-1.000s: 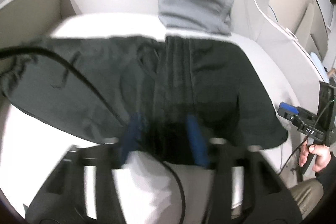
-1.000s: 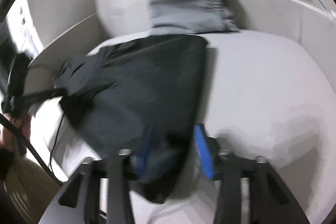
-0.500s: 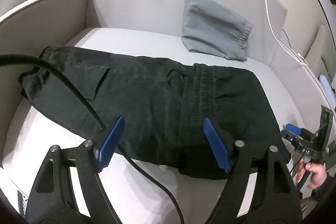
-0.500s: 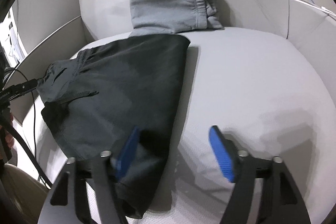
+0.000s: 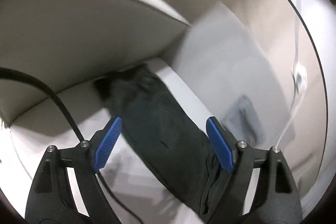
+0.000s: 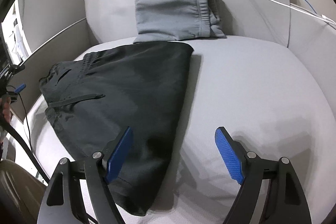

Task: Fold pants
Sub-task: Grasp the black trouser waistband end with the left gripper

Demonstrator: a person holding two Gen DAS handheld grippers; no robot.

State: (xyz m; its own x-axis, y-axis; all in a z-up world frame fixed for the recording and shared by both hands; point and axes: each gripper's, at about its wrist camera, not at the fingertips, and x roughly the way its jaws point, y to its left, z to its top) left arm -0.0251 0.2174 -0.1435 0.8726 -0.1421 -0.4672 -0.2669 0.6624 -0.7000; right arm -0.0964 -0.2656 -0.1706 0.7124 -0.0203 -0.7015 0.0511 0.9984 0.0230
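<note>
Black pants (image 6: 117, 96) lie folded; left gripper (image 5: 166, 144) and right gripper (image 6: 174, 152) gape, holding nothing.

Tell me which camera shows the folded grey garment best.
The right wrist view: the grey garment is sharp and whole, leaning against the back cushion. The left wrist view shows only a blurred grey patch at its right.

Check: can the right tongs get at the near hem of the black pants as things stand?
Probably yes. The right tongs are open, and the black pants lie flat on the cushion, with the near hem just below the left pad. Nothing lies between them.
</note>
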